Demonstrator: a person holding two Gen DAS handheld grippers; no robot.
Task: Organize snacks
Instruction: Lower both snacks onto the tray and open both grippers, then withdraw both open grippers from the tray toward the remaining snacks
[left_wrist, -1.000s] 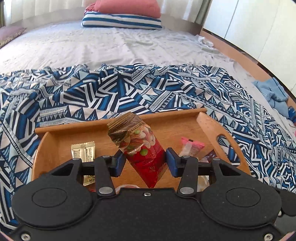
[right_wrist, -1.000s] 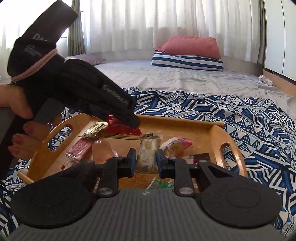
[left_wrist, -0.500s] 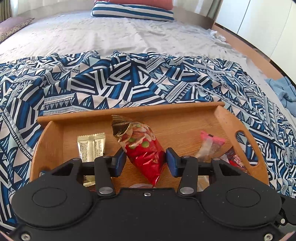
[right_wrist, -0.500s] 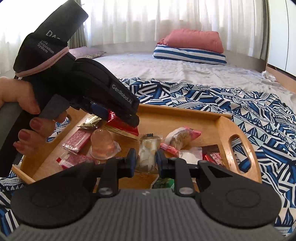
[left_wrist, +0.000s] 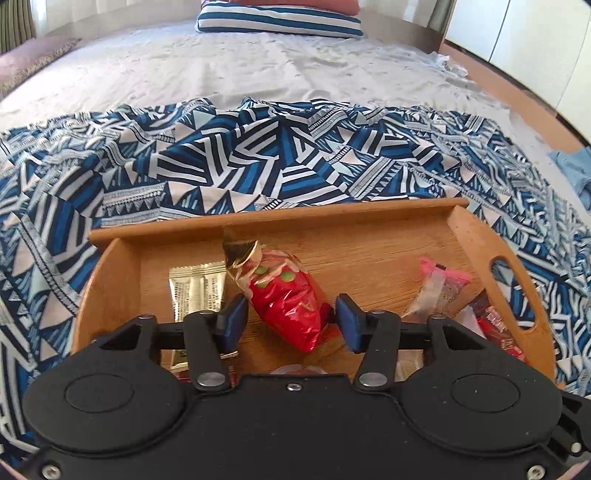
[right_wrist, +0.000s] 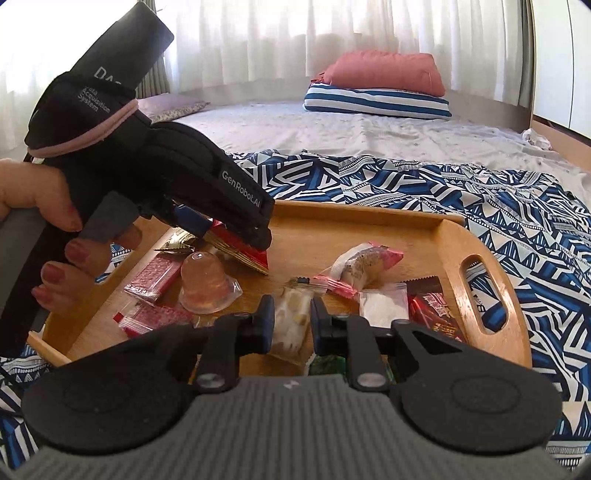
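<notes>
Your left gripper is letting go: its jaws are opening around the crinkled red foil snack bag with the gold-twisted top. The left blue pad stands clear of the foil and the right one sits at the bag's edge, so nothing looks pinched. The bag lies on the floor of the wooden handled tray, right between your fingertips. Its long axis runs forward and slightly left, away from you, gold end toward the far wall. Just left of that gripper a flat gold sachet lies parallel to it.

Your right gripper is closed narrow on a small clear packet of pale yellow pieces, low over the tray's near edge. So the left hand is the nearer one to the red bag. Judging from this, the next move is a straight lift back off the bag, since the bag's tail points at your palm and could snag.
</notes>
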